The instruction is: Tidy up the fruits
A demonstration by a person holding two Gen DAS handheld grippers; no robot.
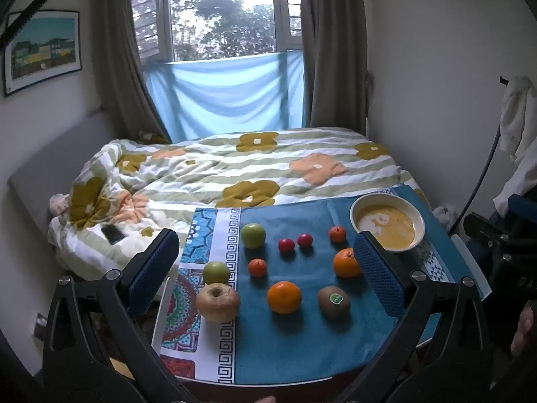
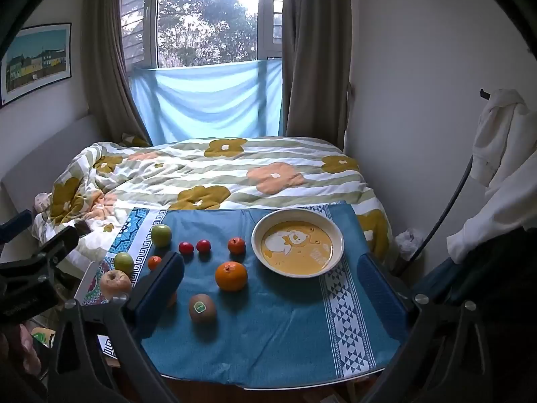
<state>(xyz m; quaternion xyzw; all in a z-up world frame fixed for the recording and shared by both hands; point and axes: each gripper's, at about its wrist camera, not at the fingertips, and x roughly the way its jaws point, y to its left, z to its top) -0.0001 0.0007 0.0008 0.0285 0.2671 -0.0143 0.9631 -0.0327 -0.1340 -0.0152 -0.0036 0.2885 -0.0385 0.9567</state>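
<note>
Fruits lie loose on a blue cloth (image 1: 302, 342) over a small table. There are two green apples (image 1: 252, 235), a wrinkled tan apple (image 1: 218, 302), two large oranges (image 1: 284, 297), a kiwi (image 1: 334, 301) with a green sticker, two small red fruits (image 1: 286, 245) and small orange ones (image 1: 257, 267). A white bowl (image 2: 268, 231) with a yellow cartoon inside stands empty at the back right. My left gripper (image 1: 266, 262) is open above the fruits. My right gripper (image 2: 272, 285) is open above the cloth, holding nothing; the kiwi (image 2: 201, 307) and an orange (image 2: 231, 275) lie between its fingers.
A bed with a flowered quilt (image 1: 235, 168) lies right behind the table. A phone (image 1: 112, 233) lies on the quilt at left. Clothes hang on a rack (image 2: 496, 154) at right. The wall and window are beyond the bed.
</note>
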